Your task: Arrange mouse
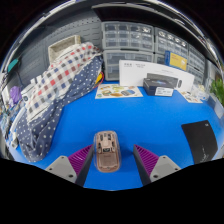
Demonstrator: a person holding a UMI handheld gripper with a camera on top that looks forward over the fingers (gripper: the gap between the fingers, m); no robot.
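Blue table top (130, 120) fills the middle of the scene, and on it, near the camera, lies one mouse (107, 151), pinkish-brown, its length running away from the gripper (108, 162). The mouse sits between the two purple pads (79, 160), which stand wide, with a sliver of blue showing on each side, so nothing is clamped as yet. By my reading the step in hand is the approach to the grasp: the fingers frame the mouse but have not closed. The next move calls for narrowing squarely on its flanks, centred, so the rounded shell does not squirt forward.

Counted: one mouse, one gripper with two pads. To the left a checked cloth (55, 85) lies heaped. Far across the table stand one white box (135, 72) and one small dark device (157, 86), perhaps a printer. To the right lies one black flat object (200, 138).
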